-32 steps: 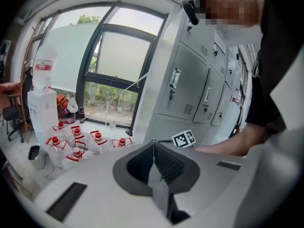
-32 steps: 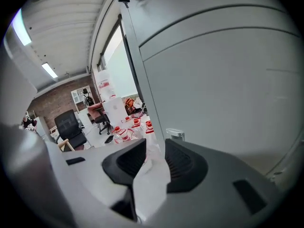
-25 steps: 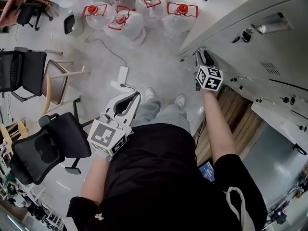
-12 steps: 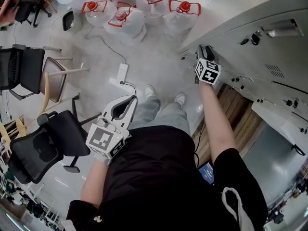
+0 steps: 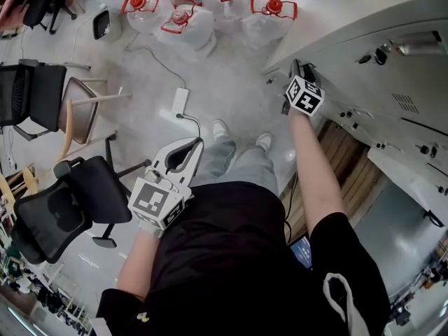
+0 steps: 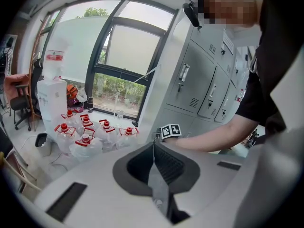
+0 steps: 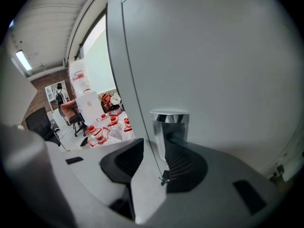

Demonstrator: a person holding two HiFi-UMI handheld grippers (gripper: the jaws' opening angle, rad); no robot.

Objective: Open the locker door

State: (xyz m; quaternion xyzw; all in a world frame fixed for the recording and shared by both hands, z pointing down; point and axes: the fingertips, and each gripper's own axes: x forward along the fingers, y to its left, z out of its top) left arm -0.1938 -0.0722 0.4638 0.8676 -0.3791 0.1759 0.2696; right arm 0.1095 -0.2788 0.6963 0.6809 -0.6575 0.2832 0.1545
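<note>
The grey locker door (image 7: 213, 65) fills the right gripper view, with its free edge running down between my jaws. A chrome handle (image 7: 169, 127) stands on the door just ahead of the right pad. My right gripper (image 7: 159, 167) straddles that edge, one jaw on each side, closed on the handle and edge. In the head view the right gripper (image 5: 299, 70) is pressed to the locker bank (image 5: 378, 82) at arm's length. My left gripper (image 5: 198, 143) hangs by my left hip, shut and empty, also seen in its own view as the left gripper (image 6: 153, 146).
Several large water bottles (image 5: 178, 19) with red caps stand on the floor ahead. A power strip (image 5: 179, 102) and its cable lie in front of my feet. Black office chairs (image 5: 73, 208) and a wooden chair (image 5: 84, 110) are on the left. Another locker door (image 5: 409, 177) hangs open at lower right.
My right gripper has shifted slightly further away along the locker front, staying at the door's edge. The left gripper has barely moved.
</note>
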